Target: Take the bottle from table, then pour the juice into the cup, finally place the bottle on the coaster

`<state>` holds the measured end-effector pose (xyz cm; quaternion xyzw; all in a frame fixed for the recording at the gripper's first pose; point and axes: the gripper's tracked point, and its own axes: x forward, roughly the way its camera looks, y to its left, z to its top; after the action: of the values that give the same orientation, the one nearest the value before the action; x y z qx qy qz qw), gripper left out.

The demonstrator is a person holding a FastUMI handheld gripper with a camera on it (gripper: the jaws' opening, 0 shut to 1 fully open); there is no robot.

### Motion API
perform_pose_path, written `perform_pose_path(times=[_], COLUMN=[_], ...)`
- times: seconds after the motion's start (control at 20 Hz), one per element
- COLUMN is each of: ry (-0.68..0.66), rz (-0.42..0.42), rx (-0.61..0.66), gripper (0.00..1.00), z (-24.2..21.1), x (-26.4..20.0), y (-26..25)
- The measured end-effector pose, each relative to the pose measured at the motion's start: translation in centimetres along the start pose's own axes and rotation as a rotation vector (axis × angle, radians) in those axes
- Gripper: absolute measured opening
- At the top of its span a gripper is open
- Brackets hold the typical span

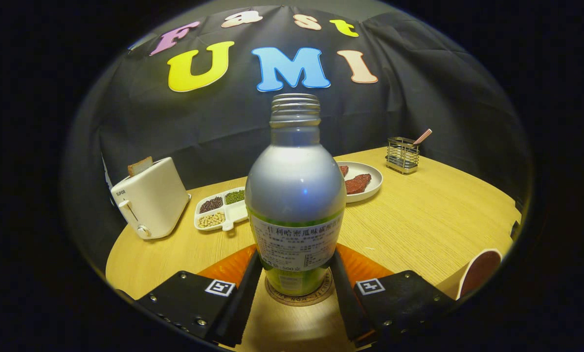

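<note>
Final stage: the uncapped bottle (295,195) stands upright on the coaster (299,296) at lower centre, jaws apparently gripping its sides, release pending.

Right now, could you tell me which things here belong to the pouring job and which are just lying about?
Job: bottle, uncapped, upright on the coaster, between the gripper fingers, which touch its sides; cup off to the right.
Lying about: toaster, divided tray, plate, wire holder.

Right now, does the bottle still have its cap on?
No, the bottle, held upright between the fingers over the coaster, shows a bare threaded neck with no cap.
</note>
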<state>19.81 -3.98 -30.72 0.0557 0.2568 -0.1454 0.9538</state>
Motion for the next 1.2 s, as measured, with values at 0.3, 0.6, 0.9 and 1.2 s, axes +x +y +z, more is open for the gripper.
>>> perform_pose_path(times=[0.3, 0.6, 0.9, 1.2], ry=[0.003, 0.011, -0.004, -0.094], rz=[-0.001, -0.015, 0.047, 0.09], rx=[-0.059, -0.101, -0.092, -0.102], gripper=[0.77, 0.92, 0.98, 0.98], z=[-0.5, -0.9, 0.3, 4.7], x=[0.2, -0.6, -3.0, -8.3], y=[0.4, 0.4, 0.6, -0.2])
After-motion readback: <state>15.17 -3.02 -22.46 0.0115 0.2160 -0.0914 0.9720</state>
